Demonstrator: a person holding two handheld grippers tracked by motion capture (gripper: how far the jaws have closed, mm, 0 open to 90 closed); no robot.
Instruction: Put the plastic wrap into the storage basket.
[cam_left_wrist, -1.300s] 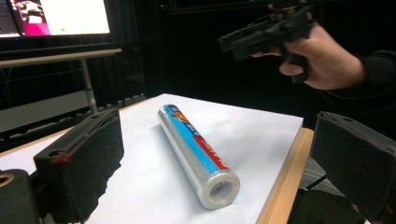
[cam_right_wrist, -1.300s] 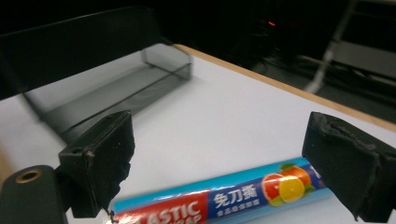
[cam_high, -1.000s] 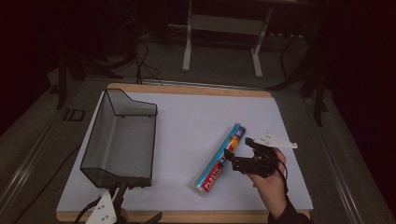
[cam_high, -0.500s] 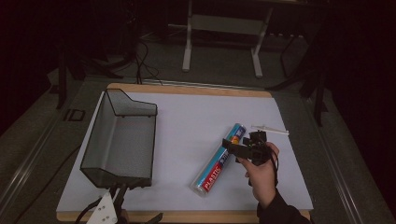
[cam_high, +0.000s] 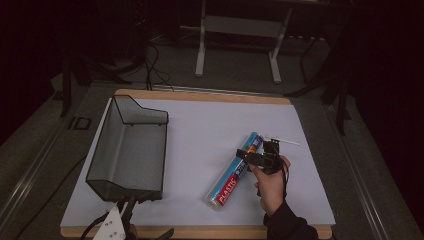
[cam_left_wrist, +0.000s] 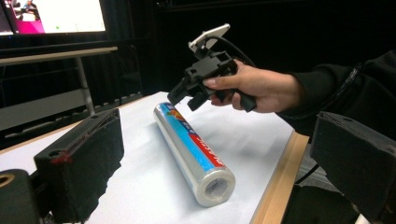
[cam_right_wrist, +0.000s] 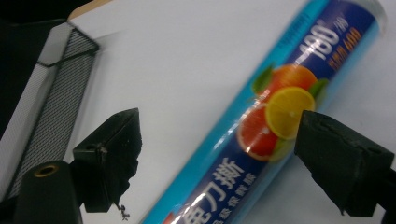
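Observation:
A roll of plastic wrap (cam_high: 234, 174) with a blue label and orange fruit print lies diagonally on the white mat (cam_high: 200, 125), right of centre. My right gripper (cam_high: 246, 155), held in a hand, hovers just over the roll's far half. It is open: in the right gripper view its jaws stand either side of the roll (cam_right_wrist: 280, 107) with wide gaps, touching nothing. My left gripper (cam_high: 134, 204) sits low at the table's near edge, open and empty. Its own view looks along the roll (cam_left_wrist: 196, 149) toward the right gripper (cam_left_wrist: 184, 95).
A black mesh basket (cam_high: 127, 150) stands on the mat's left side, open end toward the far edge, and shows at the left of the right gripper view (cam_right_wrist: 51, 88). The wooden table edge (cam_high: 200, 232) runs along the front. Desk legs and cables lie beyond the table.
The right hand has carried its gripper left and forward, from beside the roll to over it. The roll, the basket and the left gripper have stayed put.

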